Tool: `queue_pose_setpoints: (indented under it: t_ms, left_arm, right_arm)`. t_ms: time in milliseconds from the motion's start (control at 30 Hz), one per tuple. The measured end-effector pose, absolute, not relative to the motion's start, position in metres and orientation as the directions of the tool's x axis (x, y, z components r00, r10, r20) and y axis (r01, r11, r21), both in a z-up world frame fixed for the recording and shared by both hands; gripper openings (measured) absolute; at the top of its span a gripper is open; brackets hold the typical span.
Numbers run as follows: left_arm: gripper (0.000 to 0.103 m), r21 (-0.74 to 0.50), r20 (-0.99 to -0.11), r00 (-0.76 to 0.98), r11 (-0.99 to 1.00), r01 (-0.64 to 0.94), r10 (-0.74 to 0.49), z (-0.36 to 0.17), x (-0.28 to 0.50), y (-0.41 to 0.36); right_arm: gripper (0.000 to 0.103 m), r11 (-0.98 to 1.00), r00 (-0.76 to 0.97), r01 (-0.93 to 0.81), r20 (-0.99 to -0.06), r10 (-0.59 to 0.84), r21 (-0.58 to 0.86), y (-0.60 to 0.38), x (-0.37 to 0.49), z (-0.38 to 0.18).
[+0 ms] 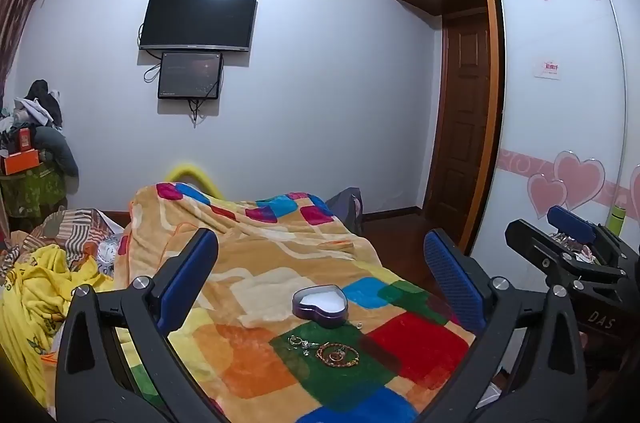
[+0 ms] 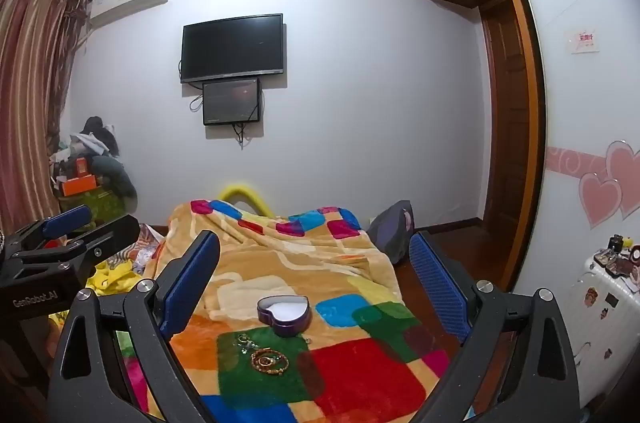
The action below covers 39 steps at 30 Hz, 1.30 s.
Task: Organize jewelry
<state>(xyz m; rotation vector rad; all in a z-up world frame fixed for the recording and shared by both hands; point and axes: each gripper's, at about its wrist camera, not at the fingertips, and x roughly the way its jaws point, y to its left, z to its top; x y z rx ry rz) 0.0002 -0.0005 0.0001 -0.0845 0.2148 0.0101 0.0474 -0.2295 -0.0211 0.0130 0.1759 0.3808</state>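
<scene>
A heart-shaped box (image 1: 320,305) is seen open on the patchwork blanket (image 1: 256,263). Just in front of the box, a bracelet (image 1: 338,354) and small rings (image 1: 296,340) are laid. Both the left gripper (image 1: 320,275) and right gripper (image 2: 316,279) are held with fingers spread wide, nothing gripped.

Both views: even, moderately bright indoor light with a cool, bluish cast; source not in frame. Wall (image 1: 320,83) evenly lit. Soft shadows fall below and right of the TV (image 1: 198,19) and the smaller screen (image 1: 190,75) beneath it. Faint reflection on the TV's top edge; mild sheen on the wardrobe door (image 2: 580,23). Strong fisheye bending: ceiling line and door frames curve, corners vignette to black. Focus fairly sharp centrally, softer toward the edges; slight noise.
</scene>
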Motion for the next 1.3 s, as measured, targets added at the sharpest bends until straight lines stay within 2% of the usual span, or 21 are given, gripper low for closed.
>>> queue_pose_setpoints:
  t_ms: [367, 467, 1300]
  left_arm:
    - [0.103, -0.090, -0.240, 0.971, 0.996, -0.020, -0.002, 0.009, 0.006, 0.001]
    - [0.103, -0.101, -0.230, 0.973, 0.994, -0.033, 0.008, -0.004, 0.004, 0.004]
    - [0.103, -0.112, -0.237, 0.971, 0.993, -0.023, -0.005, -0.007, 0.004, 0.007]
  right_arm:
    - [0.095, 0.928, 0.912, -0.371, -0.170, 0.372, 0.042, -0.226, 0.043, -0.023]
    - [0.095, 0.928, 0.912, -0.371, -0.171, 0.372, 0.039, -0.224, 0.040, -0.022]
    - [0.095, 0.924, 0.904, -0.380, -0.196, 0.381, 0.044, -0.224, 0.045, -0.026]
